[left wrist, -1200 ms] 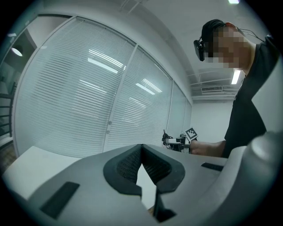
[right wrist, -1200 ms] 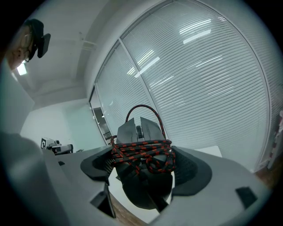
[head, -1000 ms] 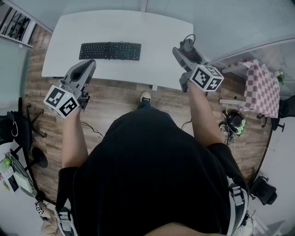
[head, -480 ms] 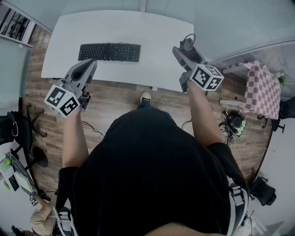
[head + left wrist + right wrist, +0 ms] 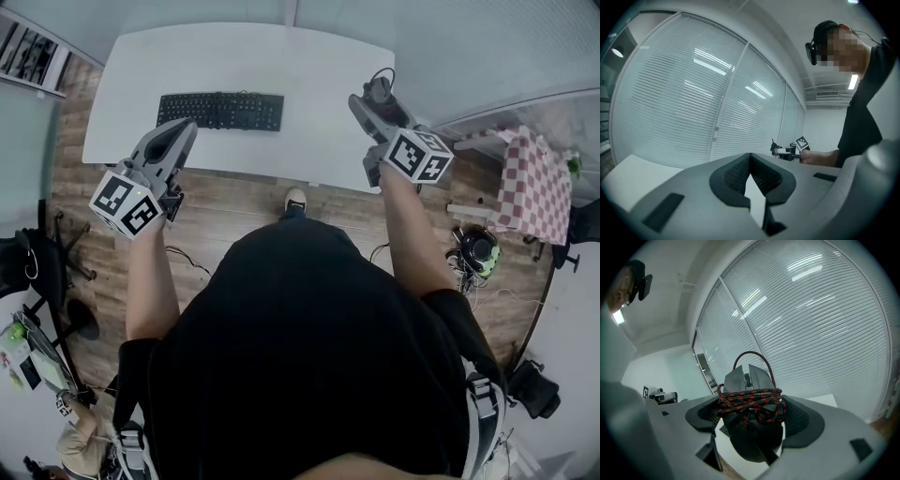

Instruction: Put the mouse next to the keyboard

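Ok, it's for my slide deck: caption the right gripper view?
Right claw clamps a dark grey mouse wrapped in red-and-black braided cable.

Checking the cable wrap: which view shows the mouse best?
The right gripper view: the mouse sits close up between the right tool's jaws, cable wound round it. The head view shows it small; the left gripper view, tiny and distant.

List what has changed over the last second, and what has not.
Nothing has visibly moved. The right tongs still clamp the cable-wrapped mouse over the right end of the table. The left tongs stay shut and empty near its front edge. The keyboard lies where it was.
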